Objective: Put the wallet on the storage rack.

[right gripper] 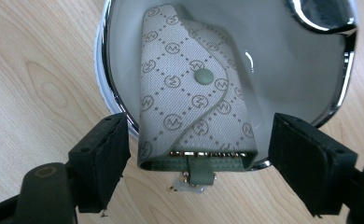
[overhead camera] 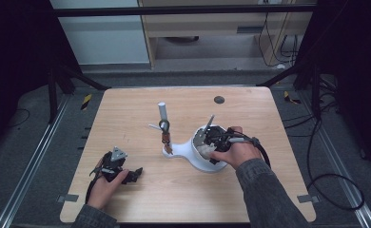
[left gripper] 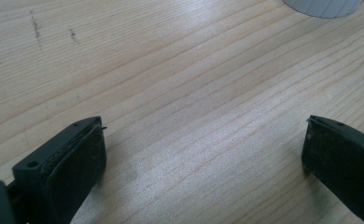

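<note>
Key pouch [right gripper: 194, 93] lying in chrome-rimmed white dish [right gripper: 106, 84] of stand, at 3 o'clock from tabletop [overhead camera: 126, 114] centre. Left gripper [overhead camera: 135, 174] idle at 8 o'clock, fingers [left gripper: 73, 163] apart over bare wood. Right gripper [right gripper: 196, 163] straddling pouch's bottom edge, fingers [right gripper: 101, 158] apart, not touching. Advice: centre on edge, close gently, clear rim.

Even overhead light on the table [overhead camera: 141, 199], dark surround, glare on the bowl rim [right gripper: 343, 93], near jaws soft
</note>
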`<act>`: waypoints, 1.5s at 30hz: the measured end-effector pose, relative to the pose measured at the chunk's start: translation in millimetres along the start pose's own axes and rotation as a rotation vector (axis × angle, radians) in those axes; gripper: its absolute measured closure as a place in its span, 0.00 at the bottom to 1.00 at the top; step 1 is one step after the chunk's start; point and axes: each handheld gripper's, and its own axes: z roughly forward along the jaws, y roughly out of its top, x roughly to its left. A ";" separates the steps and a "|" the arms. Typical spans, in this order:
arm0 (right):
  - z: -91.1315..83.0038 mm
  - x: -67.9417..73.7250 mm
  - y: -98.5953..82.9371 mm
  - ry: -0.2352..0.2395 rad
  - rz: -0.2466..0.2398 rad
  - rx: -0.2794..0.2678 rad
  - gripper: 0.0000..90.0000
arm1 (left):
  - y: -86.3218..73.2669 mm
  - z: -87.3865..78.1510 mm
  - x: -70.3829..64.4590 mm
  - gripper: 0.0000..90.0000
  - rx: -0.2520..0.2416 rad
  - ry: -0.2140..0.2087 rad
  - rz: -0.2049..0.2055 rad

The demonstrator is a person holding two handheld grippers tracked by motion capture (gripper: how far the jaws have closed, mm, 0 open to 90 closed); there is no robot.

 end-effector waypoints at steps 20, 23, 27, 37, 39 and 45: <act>-9.1 -0.8 -4.6 -0.002 0.023 -0.035 0.14 | 0.0 0.0 -0.1 0.00 0.000 0.000 0.001; -11.6 -0.3 -7.1 -0.009 0.030 -0.058 0.12 | 0.0 -0.1 -0.2 0.00 0.000 0.000 0.001; -15.9 0.7 -12.0 -0.001 0.052 -0.105 0.10 | 0.0 0.0 -0.4 0.00 0.000 -0.001 -0.001; -26.5 -0.7 -21.7 0.010 0.081 -0.190 0.08 | -0.2 -0.3 -0.8 0.00 0.001 -0.001 0.000; -27.3 -1.0 -22.7 0.012 0.083 -0.198 0.08 | -0.2 -0.4 -0.6 0.00 0.002 -0.002 0.001; -28.2 -3.0 -31.6 0.019 0.104 -0.233 0.08 | -0.2 -0.5 -0.5 0.00 0.004 -0.003 0.003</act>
